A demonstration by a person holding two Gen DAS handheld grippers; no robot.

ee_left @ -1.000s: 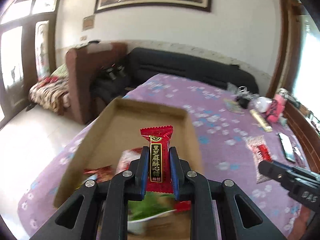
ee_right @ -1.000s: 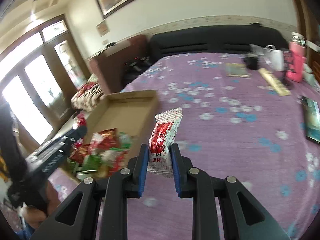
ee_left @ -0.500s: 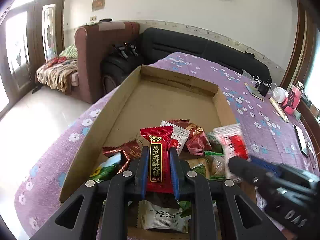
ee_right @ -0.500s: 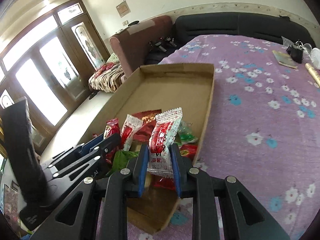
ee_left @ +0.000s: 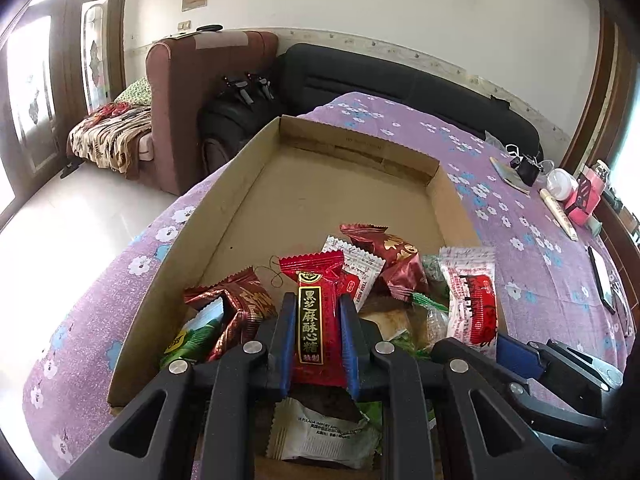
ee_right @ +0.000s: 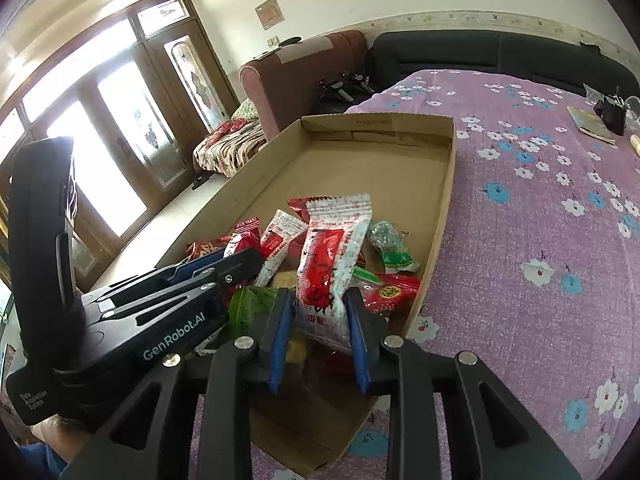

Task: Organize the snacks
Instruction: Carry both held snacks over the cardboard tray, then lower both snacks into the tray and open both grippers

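Note:
A shallow cardboard box (ee_left: 224, 216) lies on a purple flowered cloth, with a pile of wrapped snacks (ee_left: 400, 256) at its near end. My left gripper (ee_left: 316, 300) is shut on a red packet with a black label (ee_left: 320, 320), held upright just above the pile. Beside it on the right, my right gripper (ee_right: 319, 294) has a white and red packet (ee_right: 332, 256) standing between its blue pads. Its jaws are opening, and the pads still touch the packet's sides. That packet (ee_left: 472, 292) also shows in the left wrist view. The left gripper (ee_right: 236, 258) appears at the right wrist view's left.
The purple cloth (ee_right: 540, 200) stretches to the right of the box wall (ee_right: 444, 216). At its far right lie a pink box (ee_left: 586, 196), a phone (ee_left: 600, 276) and a booklet (ee_right: 592, 124). A brown armchair (ee_left: 192, 92) and a black sofa (ee_left: 400, 84) stand beyond.
Both grippers came in over the box and sank toward the snack pile, the right one swinging left off the cloth. The right jaws now stand slightly wider around their packet.

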